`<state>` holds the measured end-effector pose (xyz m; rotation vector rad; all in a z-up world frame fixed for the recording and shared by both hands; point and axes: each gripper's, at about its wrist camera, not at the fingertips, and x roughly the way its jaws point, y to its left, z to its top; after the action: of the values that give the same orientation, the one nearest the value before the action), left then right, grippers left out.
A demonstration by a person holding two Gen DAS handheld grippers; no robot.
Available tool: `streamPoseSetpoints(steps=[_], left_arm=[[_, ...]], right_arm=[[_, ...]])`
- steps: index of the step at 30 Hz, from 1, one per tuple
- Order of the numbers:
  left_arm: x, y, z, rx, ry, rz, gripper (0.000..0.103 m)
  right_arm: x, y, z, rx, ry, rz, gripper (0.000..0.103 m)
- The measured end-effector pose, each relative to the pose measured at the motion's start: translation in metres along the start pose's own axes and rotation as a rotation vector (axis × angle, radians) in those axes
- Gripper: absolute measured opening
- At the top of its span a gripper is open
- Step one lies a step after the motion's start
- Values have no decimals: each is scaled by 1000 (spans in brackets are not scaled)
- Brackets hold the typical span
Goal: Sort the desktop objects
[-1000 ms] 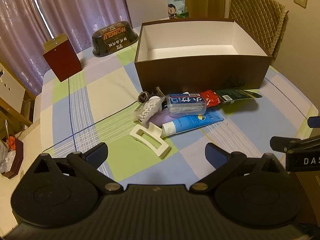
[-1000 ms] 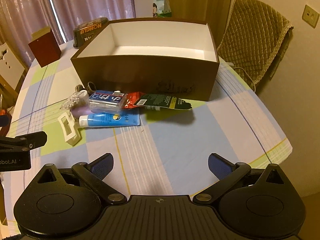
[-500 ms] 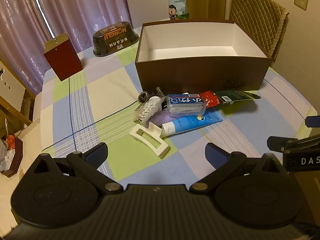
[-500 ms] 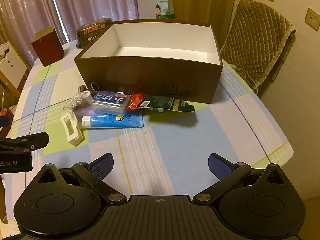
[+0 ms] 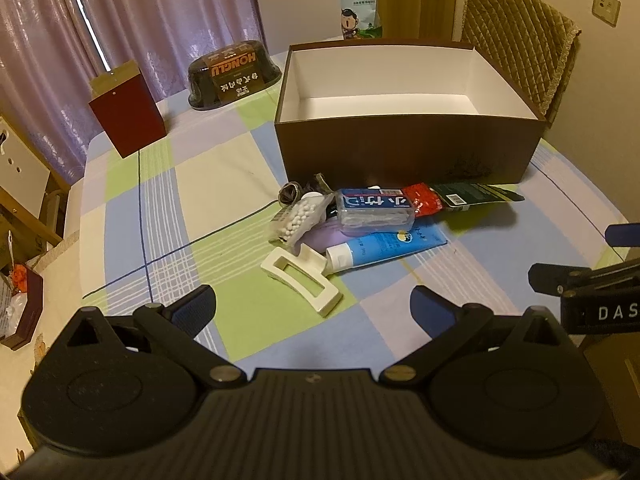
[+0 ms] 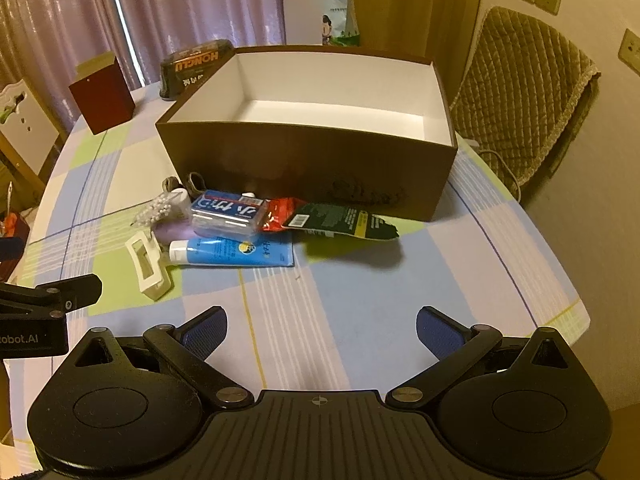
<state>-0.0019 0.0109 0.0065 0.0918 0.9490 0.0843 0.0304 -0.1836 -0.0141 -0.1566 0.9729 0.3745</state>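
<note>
Both grippers spread, holding nothing: left gripper [image 5: 313, 304], right gripper [image 6: 322, 326]. Pile [image 5: 360, 220] at 12 o'clock overlaps; I risk dragging neighbours when grabbing. Box [image 5: 404, 148] behind.

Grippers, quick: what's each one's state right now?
Left gripper: open, holding nothing.
Right gripper: open, holding nothing.

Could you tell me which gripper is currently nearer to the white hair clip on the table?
Left. The left gripper hangs open just short of the white hair clip, almost in line with it. The right gripper is also open but sits farther off, with the clip off to its left.
</note>
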Motion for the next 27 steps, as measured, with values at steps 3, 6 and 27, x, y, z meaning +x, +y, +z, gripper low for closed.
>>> streamPoseSetpoints(steps=[3,6,27], left_arm=[[2,2,1,-5,2,2,102],[3,3,1,-8,3,2,102],[12,6,6,-26,26,12,102]], right_arm=[[1,1,3,-7,-1,1,103],[3,1,3,-12,1,2,103],[14,-5,14,-22,10,20,103]])
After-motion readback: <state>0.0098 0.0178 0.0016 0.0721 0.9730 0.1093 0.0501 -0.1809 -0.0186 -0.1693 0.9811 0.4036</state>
